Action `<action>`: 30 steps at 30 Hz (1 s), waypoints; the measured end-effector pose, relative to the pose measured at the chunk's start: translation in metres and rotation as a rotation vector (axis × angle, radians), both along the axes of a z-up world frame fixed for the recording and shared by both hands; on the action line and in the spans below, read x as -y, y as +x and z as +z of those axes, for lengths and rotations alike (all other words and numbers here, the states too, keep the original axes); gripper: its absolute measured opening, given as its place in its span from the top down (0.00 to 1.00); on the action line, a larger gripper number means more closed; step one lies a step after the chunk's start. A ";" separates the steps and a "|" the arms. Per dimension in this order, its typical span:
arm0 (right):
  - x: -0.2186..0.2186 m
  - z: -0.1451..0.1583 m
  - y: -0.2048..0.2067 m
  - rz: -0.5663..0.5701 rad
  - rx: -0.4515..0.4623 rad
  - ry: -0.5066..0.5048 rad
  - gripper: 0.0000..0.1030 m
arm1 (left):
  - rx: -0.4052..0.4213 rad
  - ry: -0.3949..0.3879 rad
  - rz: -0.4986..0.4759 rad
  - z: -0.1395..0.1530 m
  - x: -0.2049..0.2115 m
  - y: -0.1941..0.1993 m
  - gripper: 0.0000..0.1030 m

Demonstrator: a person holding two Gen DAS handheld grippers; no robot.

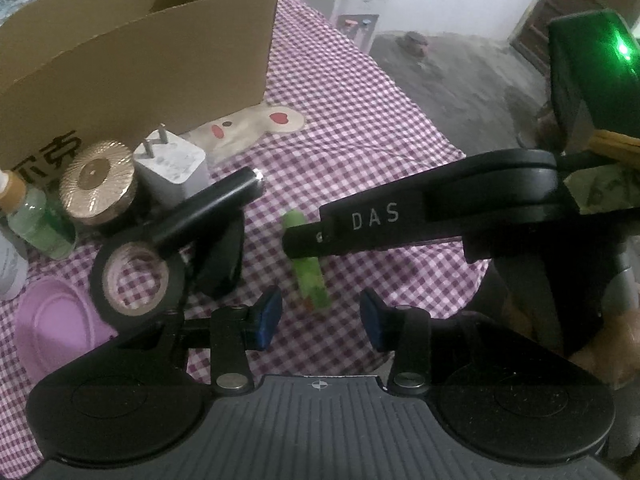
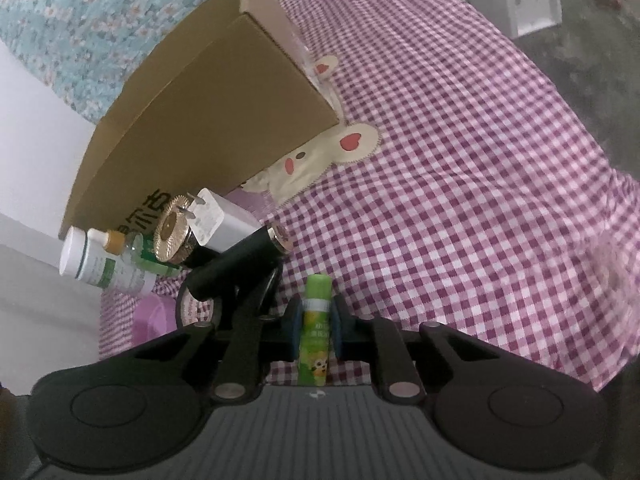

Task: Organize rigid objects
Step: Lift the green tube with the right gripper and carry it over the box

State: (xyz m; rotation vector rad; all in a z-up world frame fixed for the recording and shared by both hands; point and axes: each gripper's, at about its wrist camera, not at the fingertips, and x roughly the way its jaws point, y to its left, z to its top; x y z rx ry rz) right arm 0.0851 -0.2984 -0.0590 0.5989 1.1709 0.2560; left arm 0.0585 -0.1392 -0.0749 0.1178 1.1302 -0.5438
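My right gripper [image 2: 315, 326] is shut on a green lip-balm tube [image 2: 314, 344], which stands between its blue pads; in the left wrist view the same tube [image 1: 310, 276] hangs below the right gripper's black fingers [image 1: 312, 240]. My left gripper [image 1: 318, 320] is open and empty, just in front of the tube. An open cardboard box [image 1: 132, 60] stands at the back left. Before it lie a white charger [image 1: 172, 168], a gold-lidded jar [image 1: 98, 184], a black cylinder [image 1: 208, 210], a tape roll [image 1: 136, 276] and a green bottle [image 1: 40, 220].
The table has a purple checked cloth [image 2: 460, 200] with a rabbit patch [image 1: 256, 124]. A pink dish [image 1: 56, 328] sits at the left edge. A white bottle [image 2: 100, 264] lies left of the clutter. The table's right edge drops to a grey floor [image 1: 460, 72].
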 end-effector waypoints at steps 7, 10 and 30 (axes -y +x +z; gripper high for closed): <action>0.012 0.002 -0.006 -0.005 -0.010 0.055 0.84 | -0.061 0.045 0.031 -0.012 0.005 0.013 0.76; 0.012 0.002 -0.008 -0.005 -0.007 0.066 0.84 | -0.074 0.044 0.036 -0.013 0.004 0.013 0.76; 0.020 -0.003 -0.006 -0.005 -0.002 0.159 0.84 | -0.115 0.084 0.014 -0.015 0.020 0.030 0.82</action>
